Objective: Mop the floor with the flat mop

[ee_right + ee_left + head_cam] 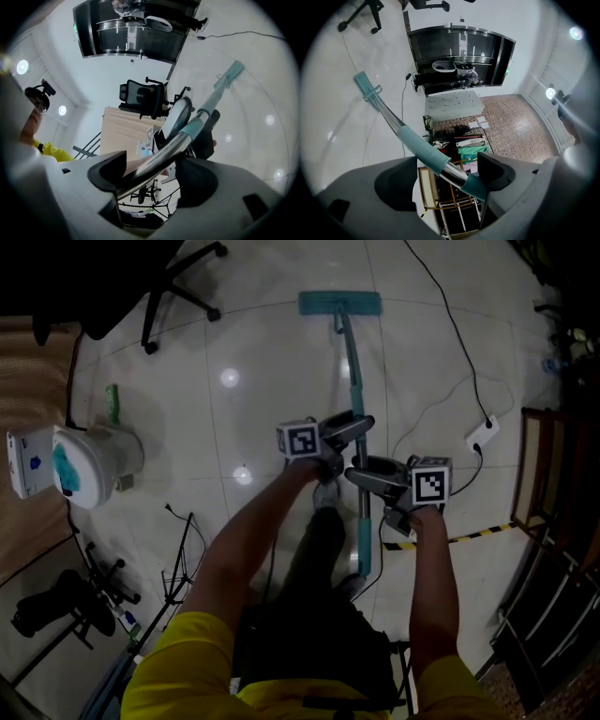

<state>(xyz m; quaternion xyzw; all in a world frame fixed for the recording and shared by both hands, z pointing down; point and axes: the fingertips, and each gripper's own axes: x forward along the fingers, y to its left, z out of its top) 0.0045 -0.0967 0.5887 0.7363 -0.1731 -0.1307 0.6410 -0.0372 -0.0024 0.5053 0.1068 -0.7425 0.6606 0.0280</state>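
Observation:
The flat mop lies out ahead of me on the pale tiled floor, its teal head [339, 304] far from me and its long handle [354, 381] running back toward my body. My left gripper [352, 427] is shut on the handle, higher up the shaft. Just below it my right gripper [370, 479] is shut on the same handle. In the left gripper view the teal-sleeved handle [423, 149] passes between the jaws of the left gripper [461, 178], with the mop head [365, 86] far off. In the right gripper view the chrome handle [161, 154] crosses the right gripper [152, 171].
A black office chair [173, 287] stands at the far left. A white and teal bucket [89, 460] sits left of me. A power strip [483, 434] with its cable lies to the right, near striped tape [478, 533] and a wooden rack [544, 484]. A black tripod [66, 601] lies lower left.

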